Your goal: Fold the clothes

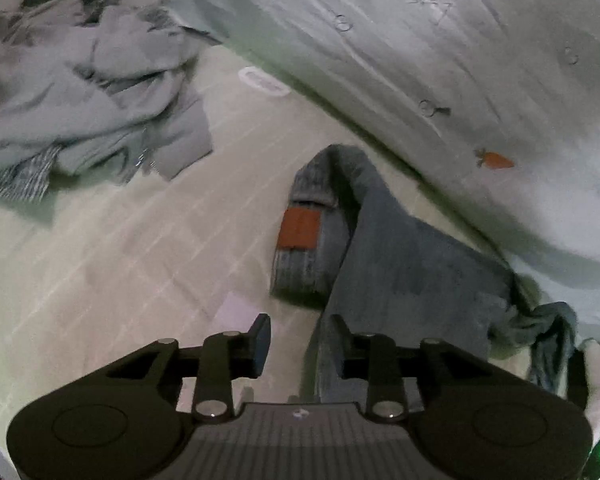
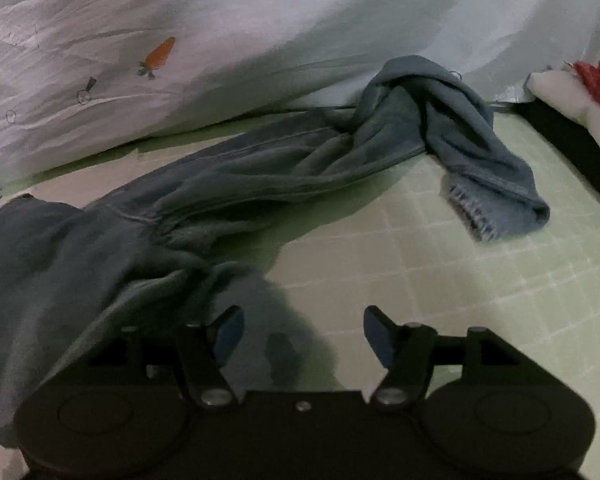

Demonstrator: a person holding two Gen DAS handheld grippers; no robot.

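Observation:
A pair of blue jeans [image 1: 404,264] lies crumpled on the pale green checked bed sheet [image 1: 120,248]. Its waistband with an orange-brown patch [image 1: 300,227] faces my left gripper [image 1: 300,340], which is open, its right finger touching the denim edge. In the right wrist view the jeans [image 2: 228,168] stretch from the lower left to a twisted leg with a frayed hem [image 2: 472,216] at the upper right. My right gripper [image 2: 304,336] is open and empty above the sheet, just right of the denim.
A white quilt with a carrot print [image 1: 496,159] runs along the far side [image 2: 156,56]. A heap of grey and striped clothes [image 1: 80,96] lies at the far left. A red and white item [image 2: 592,80] lies on a dark object at the right.

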